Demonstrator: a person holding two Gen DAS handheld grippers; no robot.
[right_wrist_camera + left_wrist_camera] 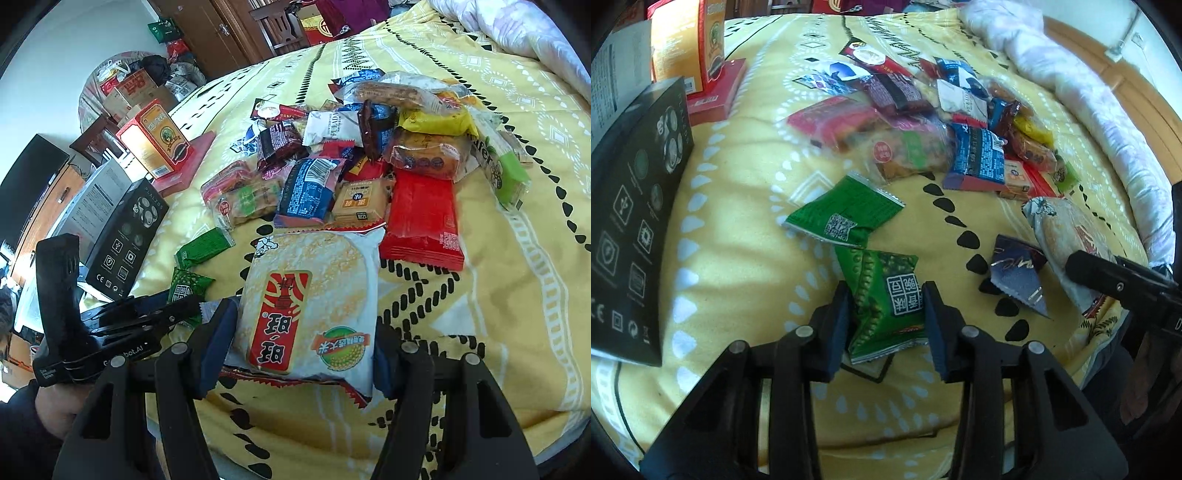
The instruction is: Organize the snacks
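Two grippers work the yellow patterned bed (738,221). Left gripper (886,317) pinches a small green crinkled snack packet (886,295), its long axis running away from the jaws. Right gripper (303,350) clamps a large white rice-cracker bag (314,295) just short of the mixed snack pile (369,147).

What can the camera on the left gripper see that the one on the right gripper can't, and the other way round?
Only the left view shows the dark blue packet lying flat and the left gripper clamping the green pea packet. Only the right view shows the wooden door, the person's hand and the rice cracker pack face-on in the right gripper. Both show the snack pile and black box.
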